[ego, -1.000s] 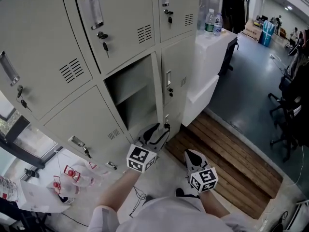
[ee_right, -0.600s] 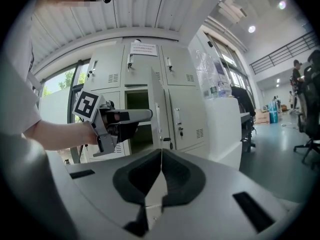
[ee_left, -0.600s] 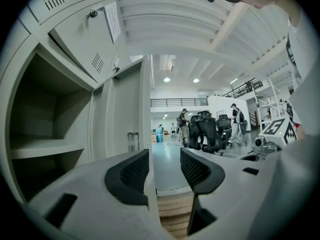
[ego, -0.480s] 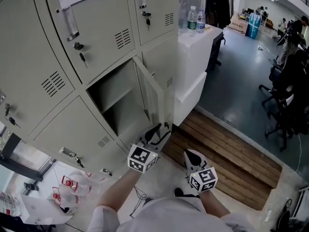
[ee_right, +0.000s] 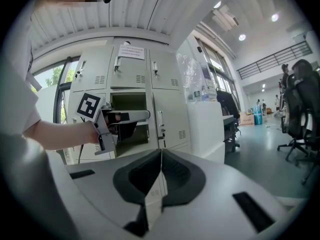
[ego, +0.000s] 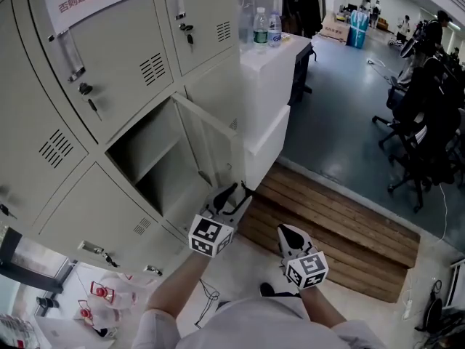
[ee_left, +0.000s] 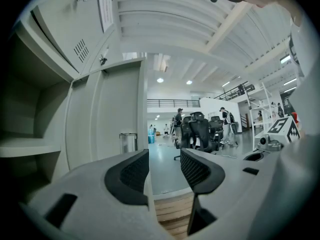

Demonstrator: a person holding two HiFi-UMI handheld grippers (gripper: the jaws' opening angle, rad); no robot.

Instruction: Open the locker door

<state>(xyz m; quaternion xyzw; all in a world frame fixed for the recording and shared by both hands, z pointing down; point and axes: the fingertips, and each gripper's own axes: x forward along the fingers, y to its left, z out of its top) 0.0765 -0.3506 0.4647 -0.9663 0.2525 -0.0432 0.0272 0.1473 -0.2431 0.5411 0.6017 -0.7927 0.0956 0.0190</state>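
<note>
We wear a white short-sleeved top (ego: pixel 247 324), filling the bottom centre of the head view, with one sleeve (ego: pixel 147 331) ending at lower left. Our left gripper (ego: pixel 232 193) and right gripper (ego: pixel 285 230), both at lower centre, are pale grey moulded shells. Each carries a white marker cube (ego: pixel 211 236) printed with black squares; the right one's cube (ego: pixel 306 270) sits lower right of the first. In the gripper views, the jaws are smooth grey, lined with black ribbed pads (ee_left: pixel 131 176), and dark rectangular slots (ee_right: pixel 250 204) are cut into the bodies.
</note>
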